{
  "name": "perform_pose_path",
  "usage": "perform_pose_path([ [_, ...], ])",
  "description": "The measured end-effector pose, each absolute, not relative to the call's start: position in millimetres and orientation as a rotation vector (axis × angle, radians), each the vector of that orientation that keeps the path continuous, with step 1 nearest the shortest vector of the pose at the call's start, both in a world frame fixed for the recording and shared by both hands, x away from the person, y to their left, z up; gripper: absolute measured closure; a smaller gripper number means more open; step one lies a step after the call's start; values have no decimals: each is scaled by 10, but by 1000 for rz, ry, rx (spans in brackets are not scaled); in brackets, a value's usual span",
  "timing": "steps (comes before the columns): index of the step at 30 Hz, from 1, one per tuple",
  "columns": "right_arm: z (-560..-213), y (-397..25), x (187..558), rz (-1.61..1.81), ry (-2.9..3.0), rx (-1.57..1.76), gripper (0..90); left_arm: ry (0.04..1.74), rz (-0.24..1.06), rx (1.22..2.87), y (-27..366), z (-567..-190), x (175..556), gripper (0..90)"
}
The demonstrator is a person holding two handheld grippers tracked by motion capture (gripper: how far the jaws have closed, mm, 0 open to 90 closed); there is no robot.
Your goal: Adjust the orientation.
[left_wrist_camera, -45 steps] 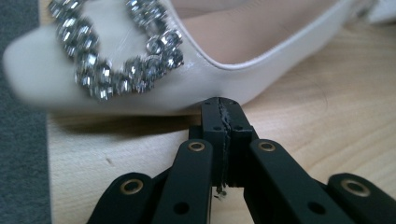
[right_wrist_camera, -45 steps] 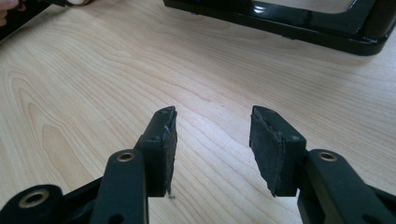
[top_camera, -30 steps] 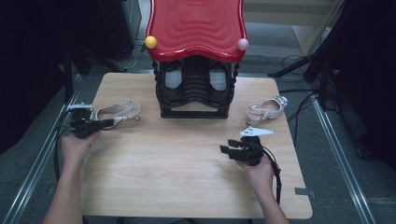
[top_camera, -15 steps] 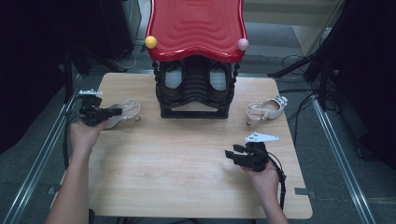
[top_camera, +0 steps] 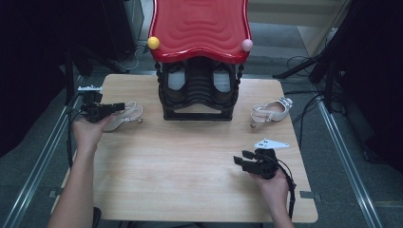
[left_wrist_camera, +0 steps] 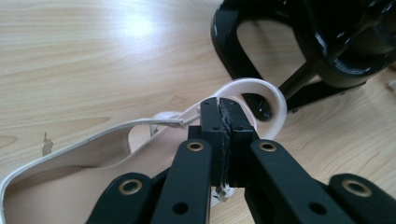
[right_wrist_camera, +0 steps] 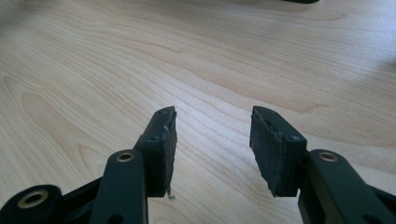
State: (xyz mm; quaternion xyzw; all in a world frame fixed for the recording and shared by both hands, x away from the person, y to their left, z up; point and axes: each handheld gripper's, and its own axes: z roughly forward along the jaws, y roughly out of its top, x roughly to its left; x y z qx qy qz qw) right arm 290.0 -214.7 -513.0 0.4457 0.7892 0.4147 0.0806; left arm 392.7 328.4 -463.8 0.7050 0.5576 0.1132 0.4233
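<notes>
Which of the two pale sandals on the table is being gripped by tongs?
The sandal left of the black rack: the left tongs are shut on the left sandal. The right sandal lies untouched.

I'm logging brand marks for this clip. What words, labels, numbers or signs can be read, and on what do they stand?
None: no readable text in the pictures.
Red-topped rack: no lettering.
Left sandal, its strap clamped in the left gripper: no visible mark.
Right sandal: too small to tell.
Right gripper, open over the table: unmarked.

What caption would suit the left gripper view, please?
Left gripper shut on a white sandal strap, beside a black rack.
</notes>
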Motion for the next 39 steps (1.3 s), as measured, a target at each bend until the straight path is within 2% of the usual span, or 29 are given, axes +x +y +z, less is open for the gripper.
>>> perform_pose_path([
  [11, -5142, -2114, 2926, 1240, 2375, 1327, 521, 1385, 231, 1898, 3042, -4790, 3917, 897],
  [39, -5126, -1880, 3137, 1295, 2435, 1256, 516, 1458, 216, 1907, 3334, -4852, 3596, 894],
])
